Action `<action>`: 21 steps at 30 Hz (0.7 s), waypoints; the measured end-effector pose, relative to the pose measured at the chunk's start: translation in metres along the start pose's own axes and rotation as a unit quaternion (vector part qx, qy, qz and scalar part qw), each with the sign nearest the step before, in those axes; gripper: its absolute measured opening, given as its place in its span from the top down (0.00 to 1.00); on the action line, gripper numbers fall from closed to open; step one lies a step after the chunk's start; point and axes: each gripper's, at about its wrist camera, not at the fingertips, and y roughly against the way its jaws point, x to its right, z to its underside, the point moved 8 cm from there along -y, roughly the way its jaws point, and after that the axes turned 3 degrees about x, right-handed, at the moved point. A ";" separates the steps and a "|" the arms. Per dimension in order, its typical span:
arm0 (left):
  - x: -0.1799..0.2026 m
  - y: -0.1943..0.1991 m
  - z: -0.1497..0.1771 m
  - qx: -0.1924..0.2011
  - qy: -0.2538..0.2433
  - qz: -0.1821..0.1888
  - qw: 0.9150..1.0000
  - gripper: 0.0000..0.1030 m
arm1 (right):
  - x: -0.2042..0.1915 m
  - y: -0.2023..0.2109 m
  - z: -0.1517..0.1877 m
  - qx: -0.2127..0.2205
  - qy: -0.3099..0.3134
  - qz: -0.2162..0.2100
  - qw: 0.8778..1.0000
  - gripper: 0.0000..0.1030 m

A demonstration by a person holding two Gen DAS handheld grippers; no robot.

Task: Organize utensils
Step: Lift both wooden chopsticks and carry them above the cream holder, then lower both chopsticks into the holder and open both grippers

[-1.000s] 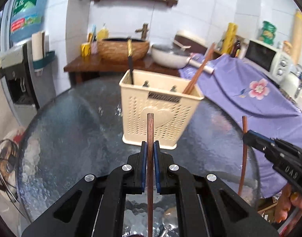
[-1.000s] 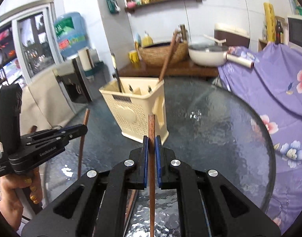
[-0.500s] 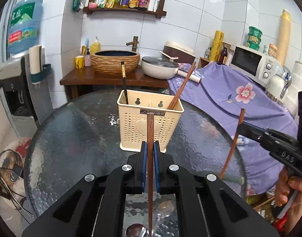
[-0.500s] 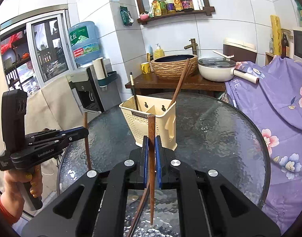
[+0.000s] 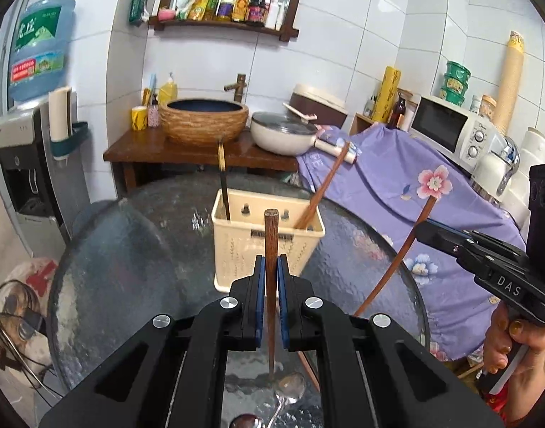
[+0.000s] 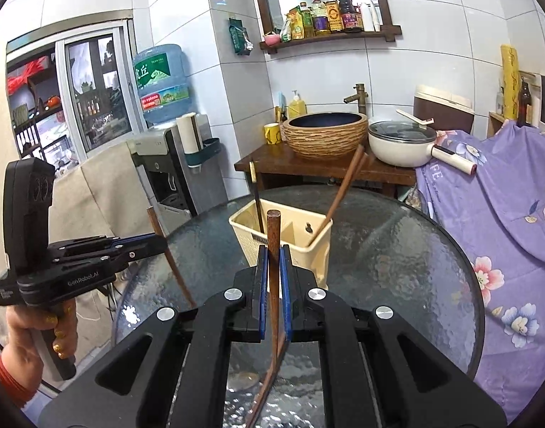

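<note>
Utensil holder [image 5: 251, 249], label illegible; "DAS" on right gripper [image 5: 424, 228]

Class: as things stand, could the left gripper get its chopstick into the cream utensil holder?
Probably yes. The left gripper is shut on a wooden chopstick, and the cream utensil holder stands just ahead with an open top. Only the utensils already standing at its sides are near.
</note>
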 end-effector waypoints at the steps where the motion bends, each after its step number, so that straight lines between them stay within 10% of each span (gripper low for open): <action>1: 0.000 0.000 -0.006 0.002 0.002 0.001 1.000 0.93 | -0.001 -0.001 -0.007 0.002 -0.001 0.001 1.000 0.93; 15: -0.008 0.014 -0.163 0.073 0.049 -0.028 0.996 0.93 | -0.006 -0.003 -0.163 0.066 -0.010 0.048 0.997 0.93; 21: -0.009 -0.008 -0.178 0.089 0.038 -0.065 0.993 0.93 | 0.003 -0.024 -0.176 0.074 -0.017 0.081 0.994 0.93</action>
